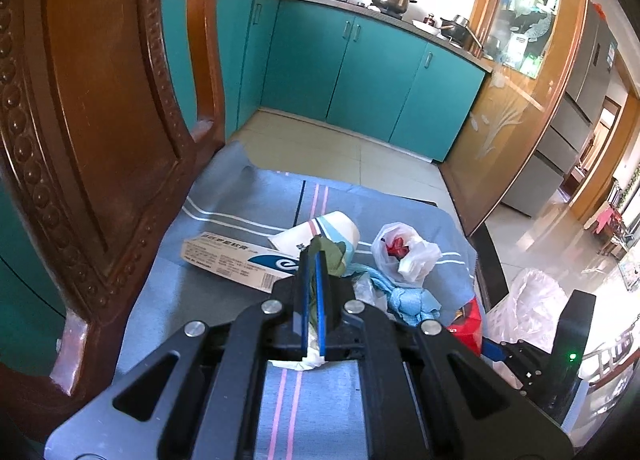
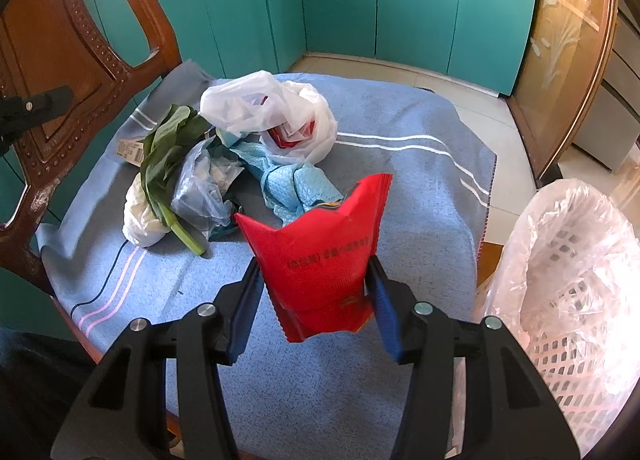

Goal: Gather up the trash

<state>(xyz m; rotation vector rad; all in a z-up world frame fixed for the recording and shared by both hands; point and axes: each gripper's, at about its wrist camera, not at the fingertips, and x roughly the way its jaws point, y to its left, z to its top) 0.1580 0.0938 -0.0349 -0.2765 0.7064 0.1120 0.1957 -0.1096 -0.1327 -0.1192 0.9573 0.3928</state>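
Meanwhile, two tools are holding trash over the cloth-covered worktop

Right now the right tool (image 2: 316, 296) is clamping a red snack packet (image 2: 320, 256) between its blue pads, holding it upright above the near right part of the worktop (image 2: 420, 188). Just off the worktop's right edge, a white lattice basket (image 2: 576, 284) is standing lined with a clear plastic bag; the part of its inside that shows is holding no trash.

The left tool (image 1: 315, 296) is sitting with its pads drawn together on a green vegetable leaf (image 1: 326, 256); a scrap of white tissue (image 1: 308, 362) is showing beneath its jaws.

Toward the far left corner of the worktop the rest of the trash is lying in a heap. A white plastic bag (image 2: 272, 112) is lying open there with red and white wrappers inside it. A clear bag (image 2: 204, 188) is holding crumpled pale bits. A blue cloth (image 2: 288, 184) is bunched between these two bags. In the left wrist view a paper cup (image 1: 320, 234) is lying on its side against a flat cardboard box (image 1: 236, 260).

A carved wooden chair (image 2: 80, 72) is standing at the worktop's left edge.
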